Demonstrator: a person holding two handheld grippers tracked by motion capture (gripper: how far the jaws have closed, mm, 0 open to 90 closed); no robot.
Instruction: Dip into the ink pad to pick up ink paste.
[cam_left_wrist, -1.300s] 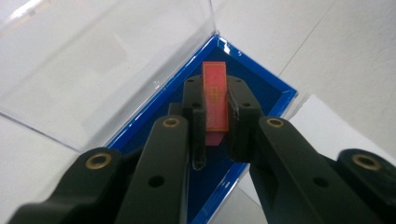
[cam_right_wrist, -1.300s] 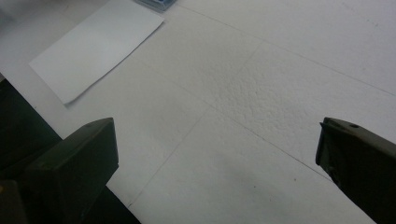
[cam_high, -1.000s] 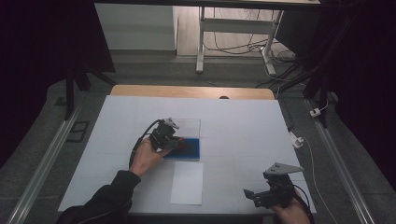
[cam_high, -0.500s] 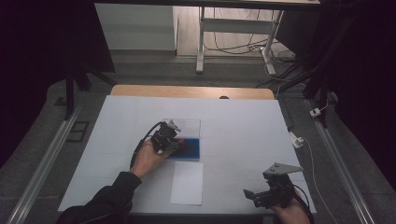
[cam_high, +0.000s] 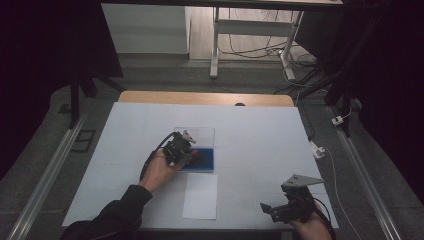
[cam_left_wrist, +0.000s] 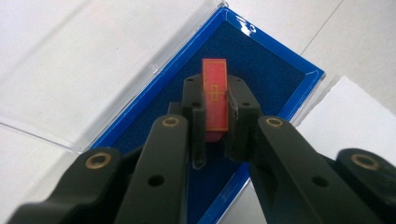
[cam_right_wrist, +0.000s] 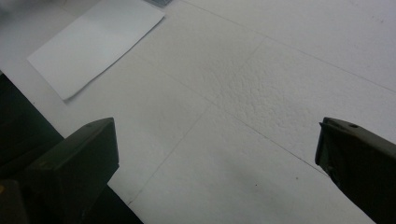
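Dim room beyond, cables and desk legs on the floor behind; up front, white foam-board tabletop (cam_high: 250, 130) lit and mostly bare. Near its middle, open clear plastic case (cam_high: 200, 150) with blue felt lining (cam_left_wrist: 261, 60), lid laid flat on the far side. Just this side of the case, white paper sheet (cam_high: 201, 196) lying flat. Left gripper (cam_high: 186, 156) poised over the case's left edge, clenched on a small red rectangular chip (cam_left_wrist: 215, 100) printed with fine gold lines; chip upright between the pads, seemingly above the felt or at most touching it, contact not clear. Right gripper (cam_high: 274, 210) parked near the table's front right corner, well apart from the case, jaws spread wide with nothing between. Step in hand, judged: chip either being lifted out of the lined case or set down into it; direction not readable from a still. Next move calls for a steady vertical path clear of the blue rim, grip kept firm on the narrow faces so the chip cannot twist. Left gripper view gives the gold pattern and the pinch itself; high view gives the overall layout and both hands; right gripper view gives bare foam texture and a corner of the paper.
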